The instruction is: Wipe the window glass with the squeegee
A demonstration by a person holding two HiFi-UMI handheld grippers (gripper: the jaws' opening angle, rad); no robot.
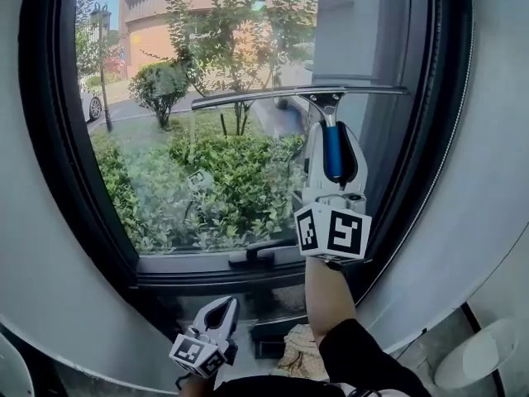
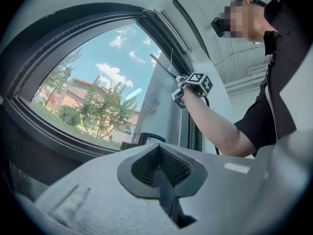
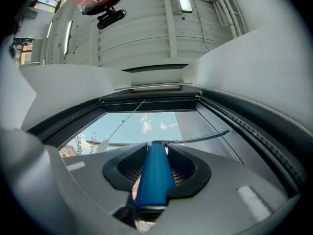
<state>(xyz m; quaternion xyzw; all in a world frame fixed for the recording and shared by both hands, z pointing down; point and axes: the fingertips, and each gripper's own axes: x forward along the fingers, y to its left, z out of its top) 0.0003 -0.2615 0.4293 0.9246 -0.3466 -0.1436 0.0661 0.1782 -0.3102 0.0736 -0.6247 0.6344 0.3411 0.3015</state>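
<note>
My right gripper (image 1: 333,151) is shut on the blue handle (image 1: 332,150) of the squeegee, held upright against the window glass (image 1: 207,122). The squeegee's long blade (image 1: 297,93) lies level across the upper right part of the pane. In the right gripper view the blue handle (image 3: 153,175) runs between the jaws, with the blade (image 3: 195,140) beyond it. My left gripper (image 1: 218,313) hangs low below the sill, shut with nothing in it; in the left gripper view its jaws (image 2: 164,173) meet. That view also shows the right gripper (image 2: 195,83) raised at the glass.
A dark window frame (image 1: 58,164) rings the glass, with a handle (image 1: 250,257) on the bottom rail. A crumpled cloth (image 1: 302,352) lies below the sill near the person's sleeve (image 1: 364,362). Grey wall (image 1: 496,164) flanks the window on both sides.
</note>
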